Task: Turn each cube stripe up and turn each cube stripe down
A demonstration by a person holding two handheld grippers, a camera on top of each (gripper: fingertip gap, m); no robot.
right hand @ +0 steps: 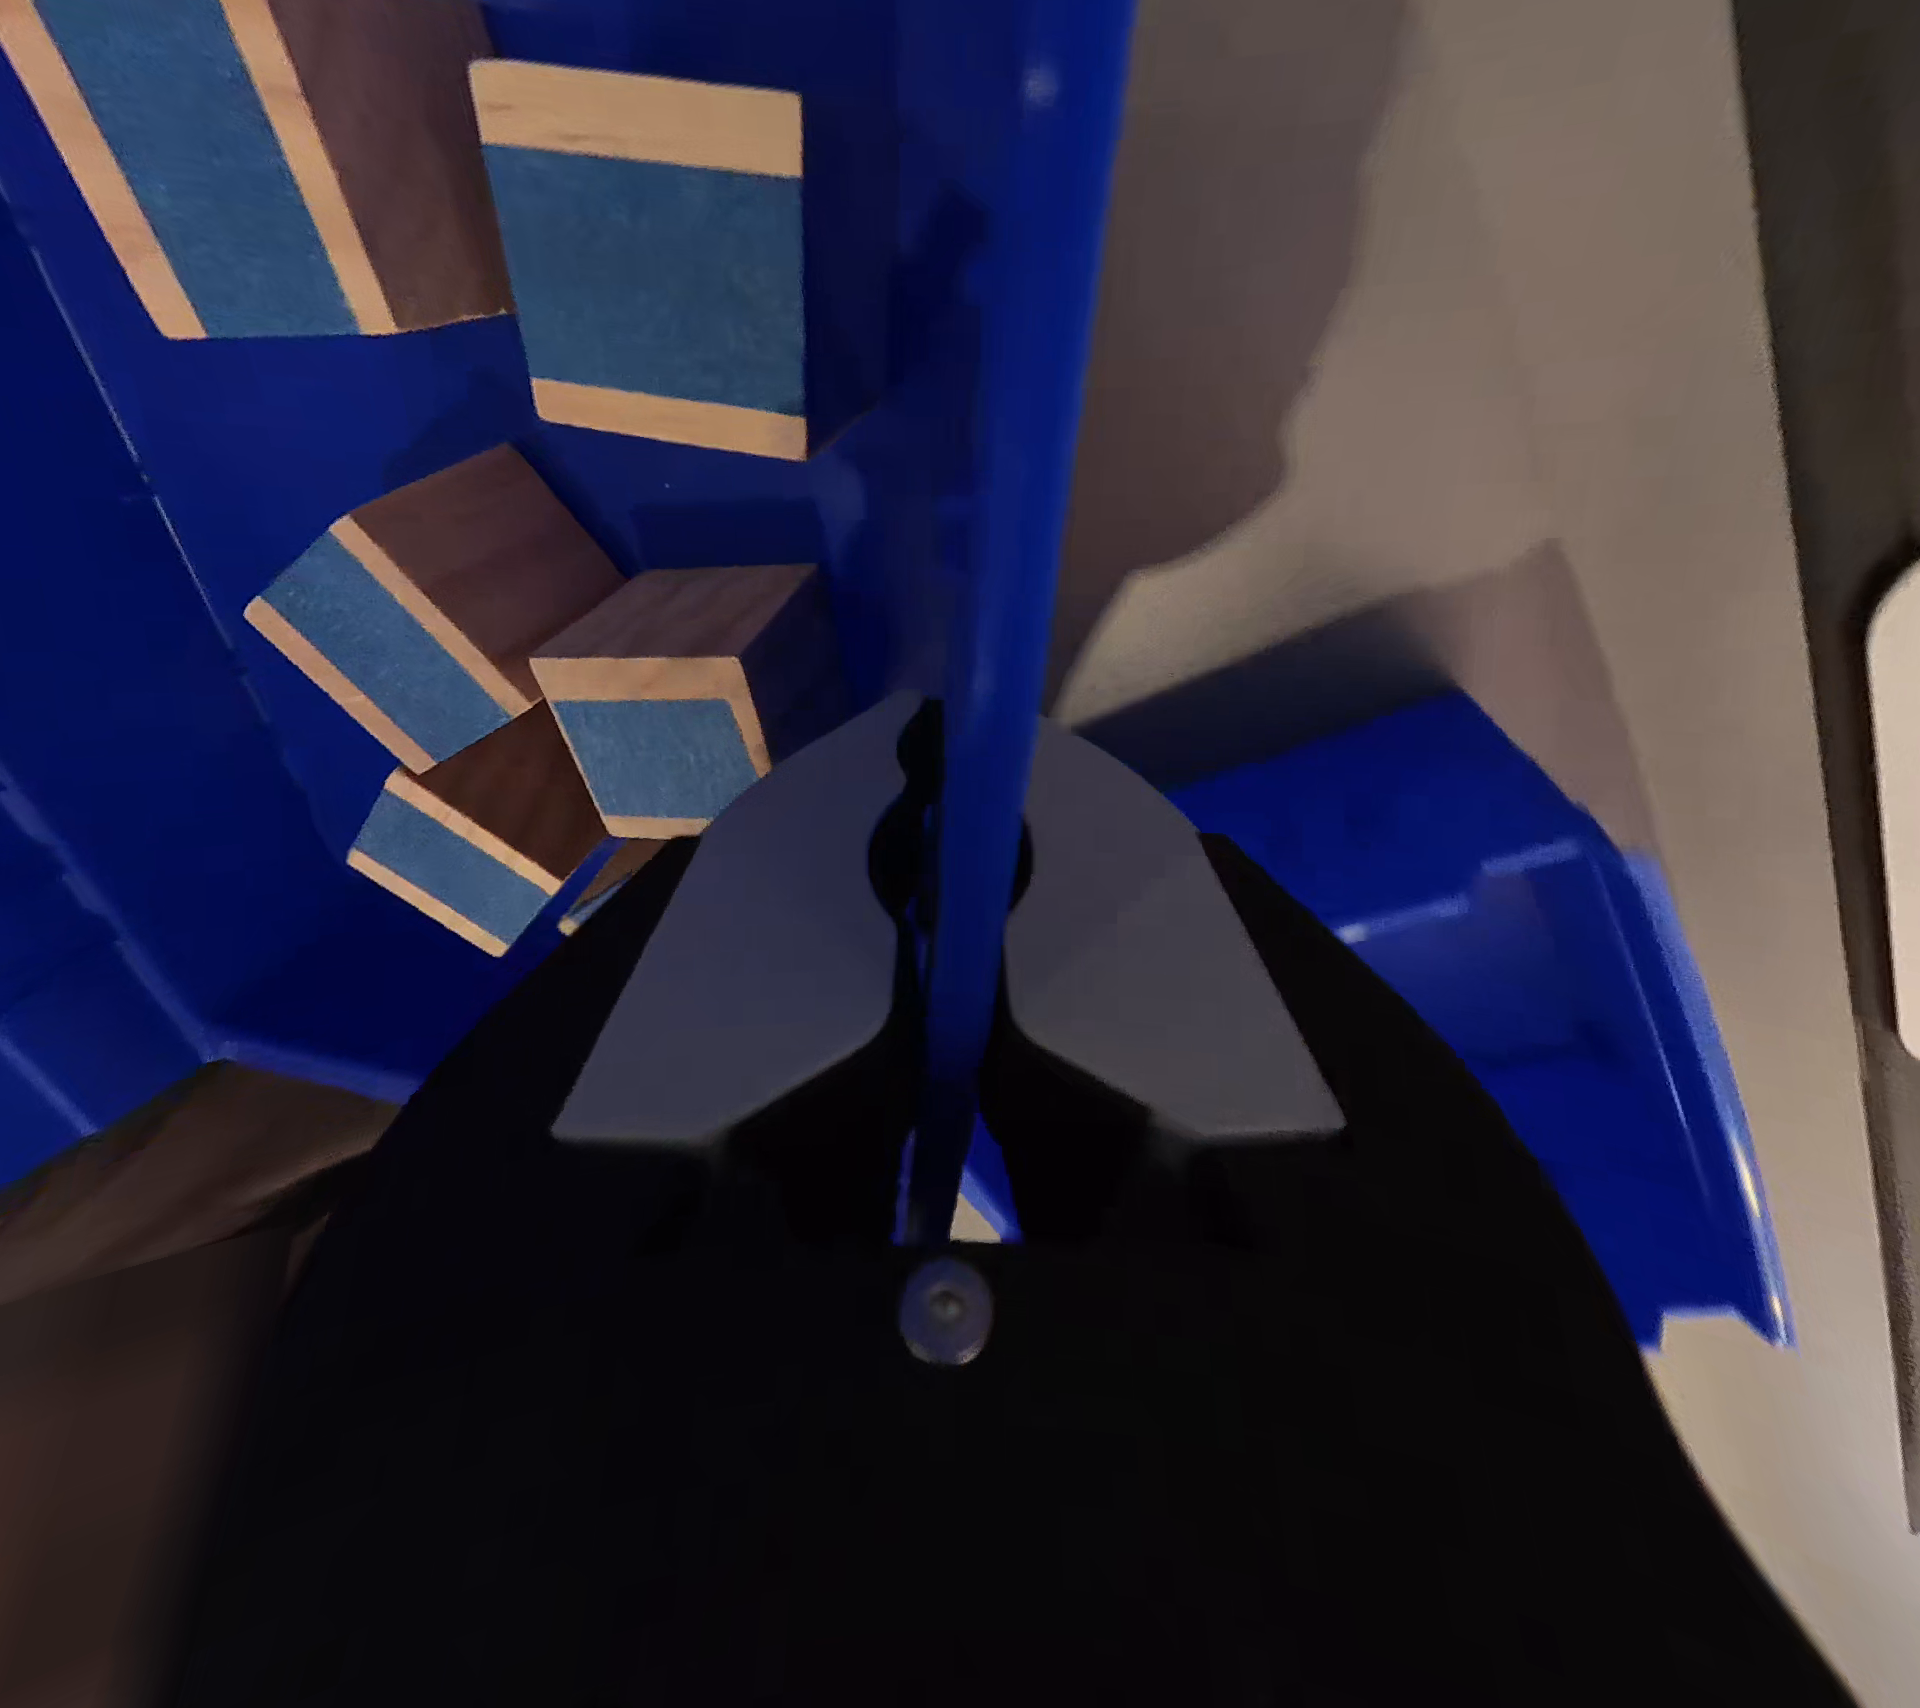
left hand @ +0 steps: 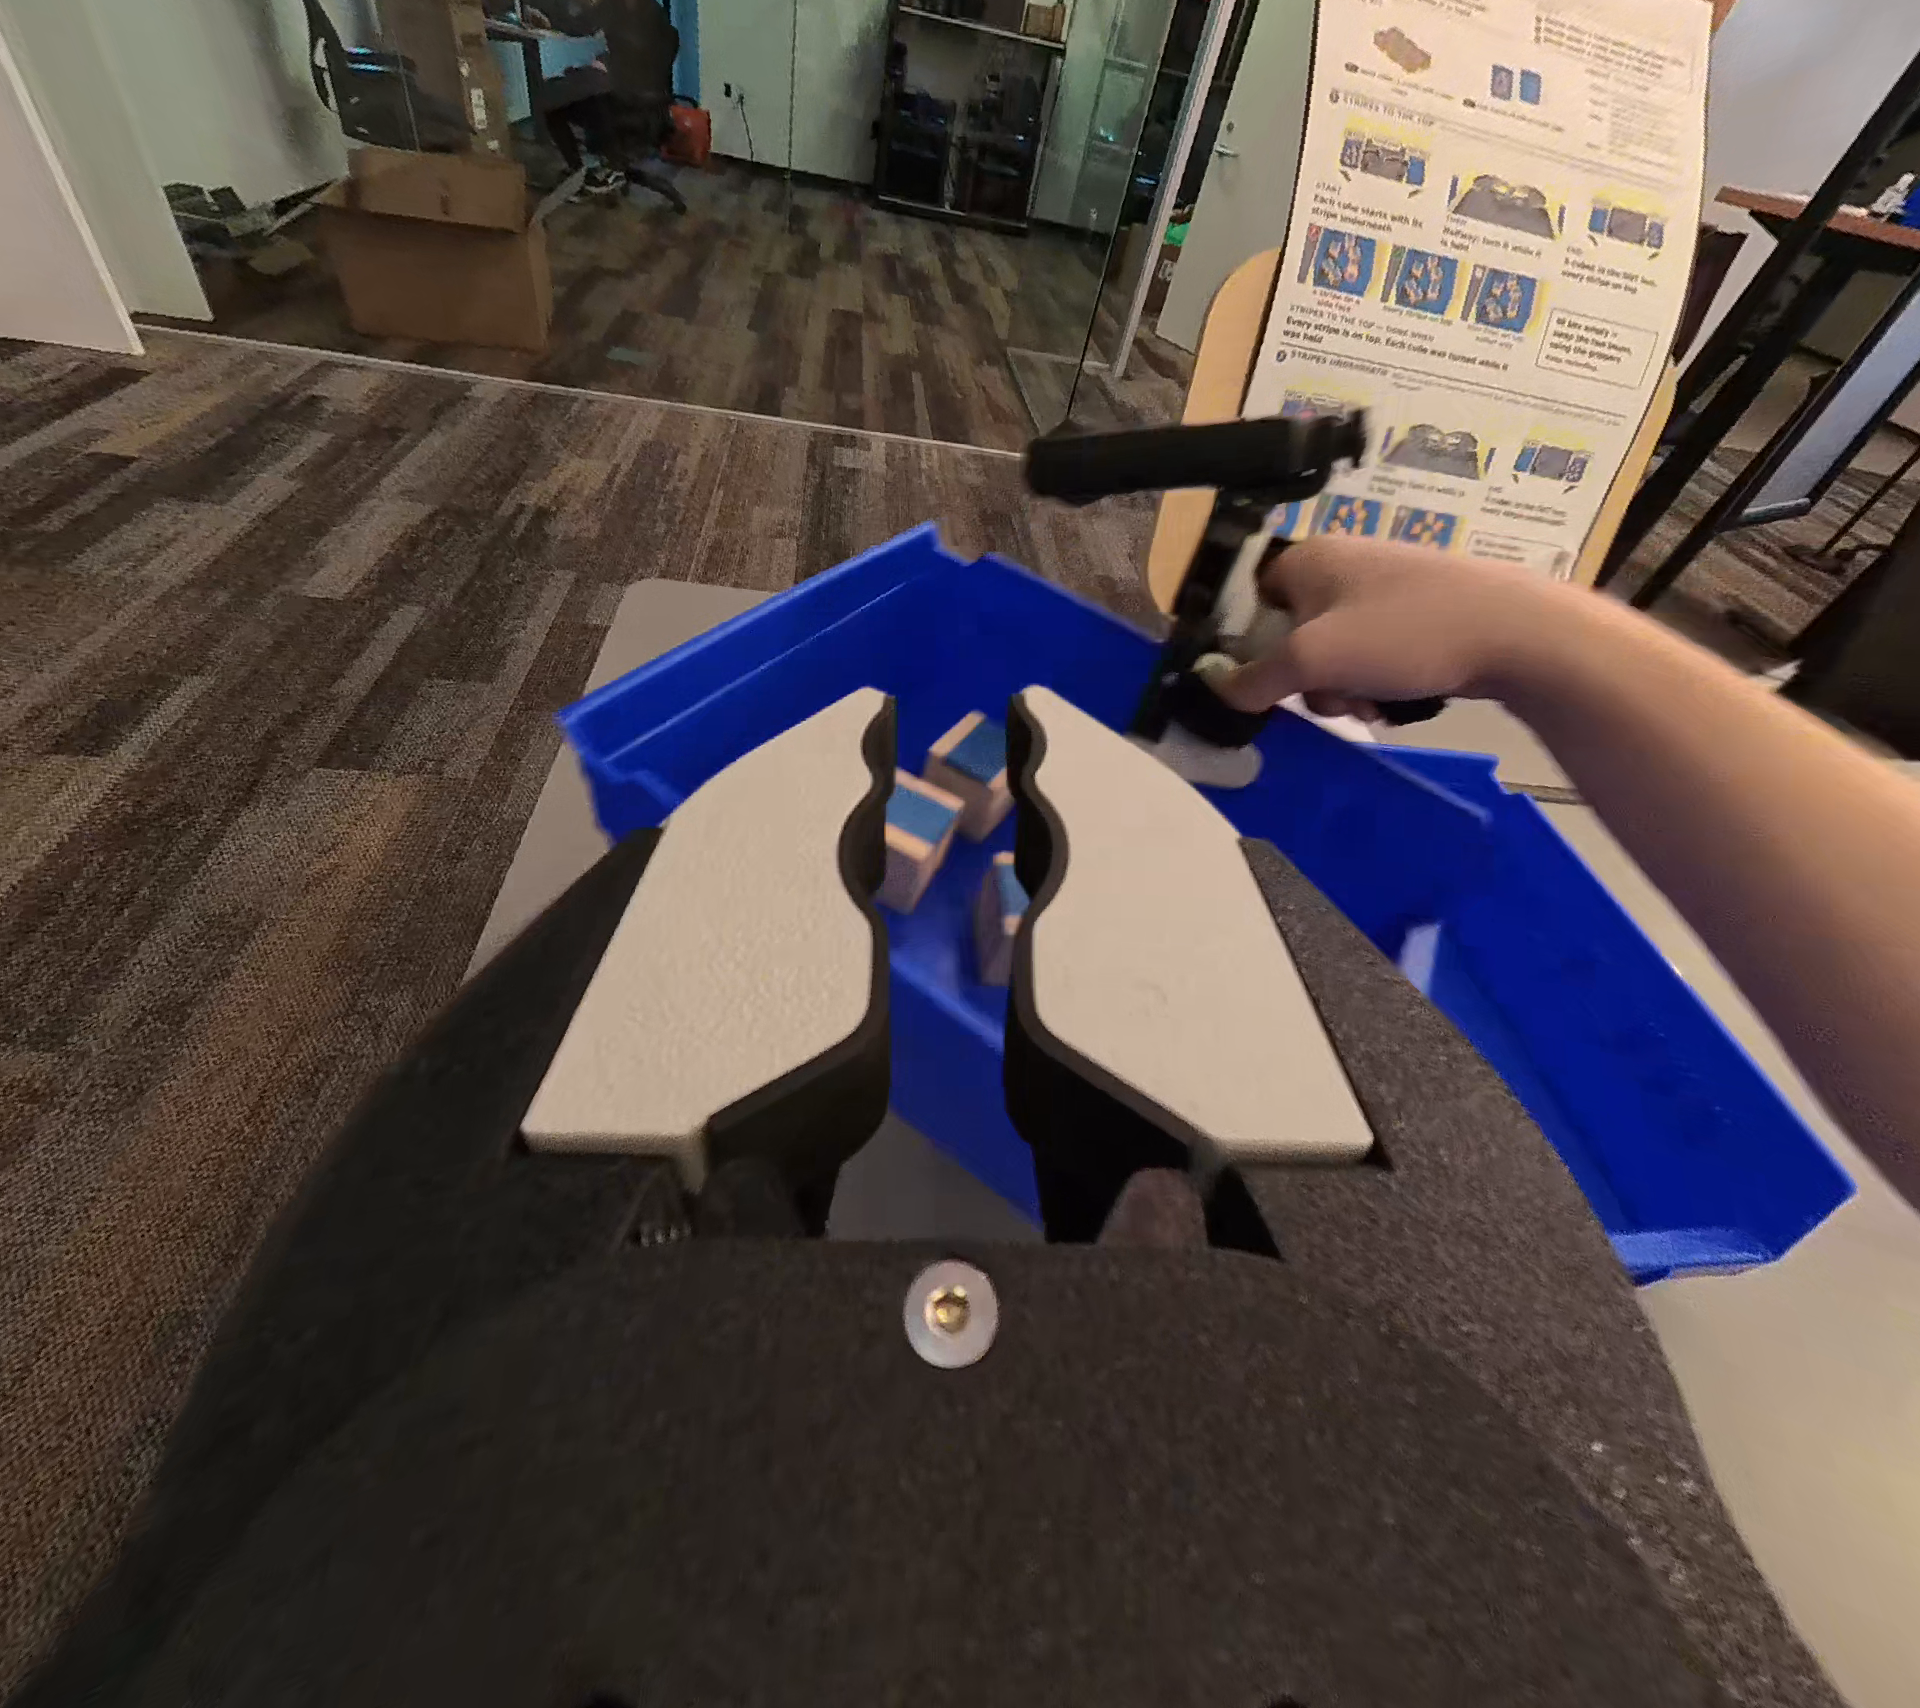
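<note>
The right gripper (right hand: 961, 785) is clamped on the wall of the blue bin (right hand: 1039, 308), one finger inside and one outside, the thin wall running up between them toward 12 o'clock. The wooden cubes (right hand: 644, 256) lie on the bin floor from 9 to 11 o'clock of that gripper; five show a blue stripe, two near the top with the stripe facing the camera, three lower ones clustered and touching, the closest just beside the inner finger. In the left wrist view, the left gripper (left hand: 951, 708) hovers over the bin's near end, its jaws narrowly parted and holding nothing, with three cubes visible through the gap. A hand (left hand: 1371, 640) holds the other gripper at 2 o'clock. The bin rests on a grey table (left hand: 1787, 1450).
</note>
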